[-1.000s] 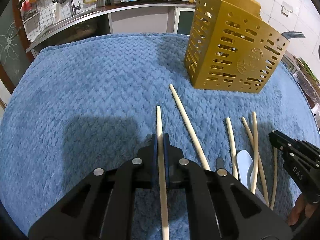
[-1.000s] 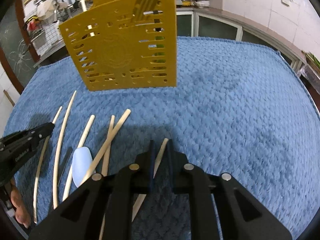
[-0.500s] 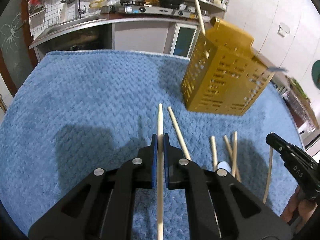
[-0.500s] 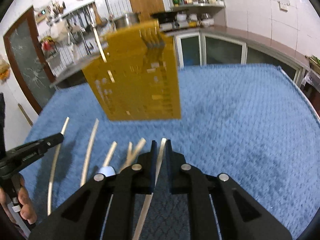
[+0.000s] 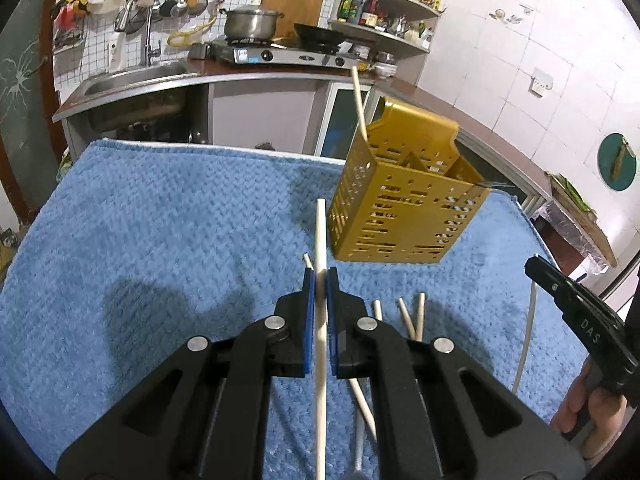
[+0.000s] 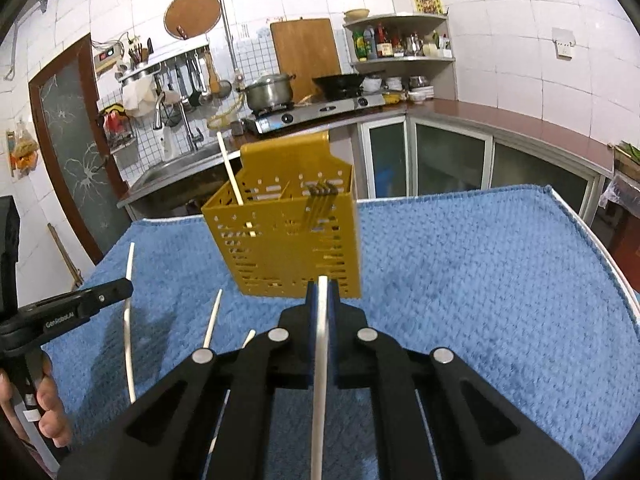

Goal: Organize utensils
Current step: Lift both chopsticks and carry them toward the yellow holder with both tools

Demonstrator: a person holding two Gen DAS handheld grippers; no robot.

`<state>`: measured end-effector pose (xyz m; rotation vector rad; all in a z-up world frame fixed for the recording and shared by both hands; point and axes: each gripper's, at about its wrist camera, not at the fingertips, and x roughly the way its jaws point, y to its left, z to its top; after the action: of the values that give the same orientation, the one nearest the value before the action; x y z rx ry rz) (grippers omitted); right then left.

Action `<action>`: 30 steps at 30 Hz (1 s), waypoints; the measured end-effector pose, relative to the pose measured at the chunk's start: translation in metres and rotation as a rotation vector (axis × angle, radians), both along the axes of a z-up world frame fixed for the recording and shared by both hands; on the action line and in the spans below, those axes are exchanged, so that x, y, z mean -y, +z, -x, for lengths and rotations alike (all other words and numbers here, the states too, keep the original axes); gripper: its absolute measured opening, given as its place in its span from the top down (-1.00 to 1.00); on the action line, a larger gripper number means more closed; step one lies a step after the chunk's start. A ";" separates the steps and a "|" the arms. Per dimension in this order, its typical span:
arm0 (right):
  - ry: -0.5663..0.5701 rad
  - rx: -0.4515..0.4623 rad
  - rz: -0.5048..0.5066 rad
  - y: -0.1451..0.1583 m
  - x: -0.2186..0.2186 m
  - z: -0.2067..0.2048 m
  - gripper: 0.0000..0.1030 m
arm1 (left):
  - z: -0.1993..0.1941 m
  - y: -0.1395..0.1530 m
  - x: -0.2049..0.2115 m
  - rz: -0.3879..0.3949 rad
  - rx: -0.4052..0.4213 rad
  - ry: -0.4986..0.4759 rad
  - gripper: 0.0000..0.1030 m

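A gold perforated utensil holder stands on the blue towel; it also shows in the right wrist view. It holds one upright chopstick and a fork. My left gripper is shut on a pale chopstick, lifted above the towel in front of the holder. My right gripper is shut on another chopstick, raised just before the holder. Several loose chopsticks lie on the towel between the grippers.
A kitchen counter with sink, stove and pot runs behind the table. The towel's right edge is near cabinets. The other gripper shows at each view's side, the right one and the left one.
Both grippers have risen from the towel with their chopsticks. The holder now sits lower and farther in both views, with its open top showing.
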<state>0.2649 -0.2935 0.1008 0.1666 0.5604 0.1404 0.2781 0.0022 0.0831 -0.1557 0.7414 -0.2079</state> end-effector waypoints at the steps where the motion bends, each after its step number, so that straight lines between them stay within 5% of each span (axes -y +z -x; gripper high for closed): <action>1: 0.001 0.012 -0.002 0.002 0.001 0.002 0.90 | 0.001 0.002 0.001 -0.002 0.008 -0.001 0.92; 17: -0.016 0.242 -0.012 0.037 0.012 0.033 0.90 | 0.019 0.036 0.006 0.011 0.168 -0.017 0.92; 30: -0.025 0.431 0.009 0.077 0.007 0.017 0.90 | 0.005 0.070 0.021 0.041 0.292 -0.059 0.92</action>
<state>0.2483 -0.3002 0.1778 0.1298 0.1295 0.1440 0.2734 -0.0192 0.1528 -0.1384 0.4515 -0.2948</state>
